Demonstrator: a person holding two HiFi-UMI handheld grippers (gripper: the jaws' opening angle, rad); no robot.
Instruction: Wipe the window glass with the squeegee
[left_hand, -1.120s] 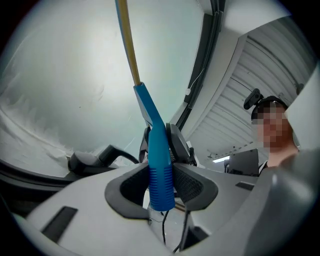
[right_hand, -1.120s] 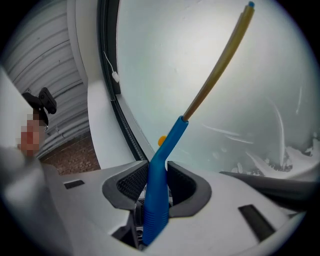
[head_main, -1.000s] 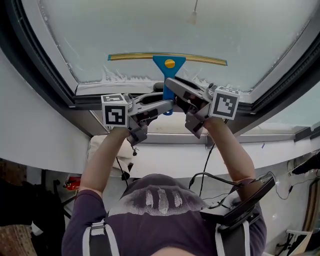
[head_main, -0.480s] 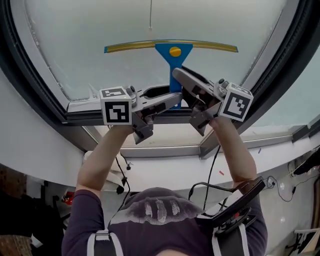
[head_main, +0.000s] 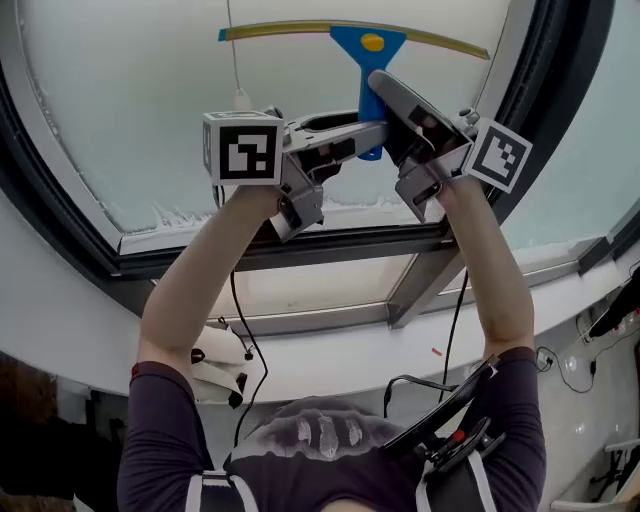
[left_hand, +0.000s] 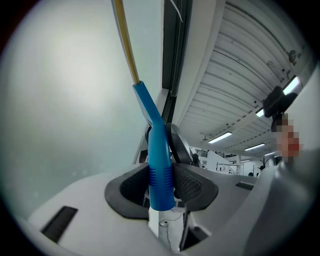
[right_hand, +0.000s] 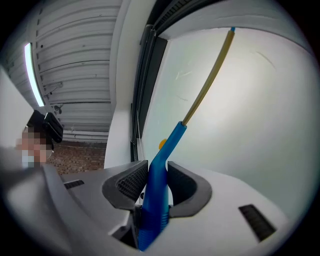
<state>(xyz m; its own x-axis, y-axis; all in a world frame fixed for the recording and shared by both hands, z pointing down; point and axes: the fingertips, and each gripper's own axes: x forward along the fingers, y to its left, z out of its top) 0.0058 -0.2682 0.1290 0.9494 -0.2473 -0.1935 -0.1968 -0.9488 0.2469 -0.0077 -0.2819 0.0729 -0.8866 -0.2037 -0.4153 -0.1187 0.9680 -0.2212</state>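
desk: item one, the tool?

operator: squeegee (head_main: 368, 55), blue handle, brass-coloured blade (head_main: 290, 30). in my head view it sits at 12 o'clock. the blade runs 9 to 3, high on the window glass (head_main: 140, 100), with its right end near the window frame (head_main: 535, 90).

desk: item two, the grips?

operator: left gripper (head_main: 362, 132) comes in from 9 o'clock, jaws pinched on the handle (left_hand: 159, 165), the ribbed part between the pads. right gripper (head_main: 388, 92) comes in from 4 o'clock, jaws clamped on the same handle (right_hand: 156, 185), nearer the blade. neither is empty.

desk: item three, the step?

operator: i judge a wiping stroke is in hand, with the blade laid to the pane. i can't confirm contact along its whole length.

desk: item four, sundries?

operator: a thin cord (head_main: 233, 50) hangs at 11 o'clock by the blade's left end; i can't tell which side of the glass it is on. white residue (head_main: 190, 215) lies along the pane's lower edge at 7 o'clock.

desk: item five, the next move?

operator: my estimate: both grips firm, even pressure, blade flat, then a straight pull toward 6 o'clock down to the residue. i'd mind the cord and the frame at 3.
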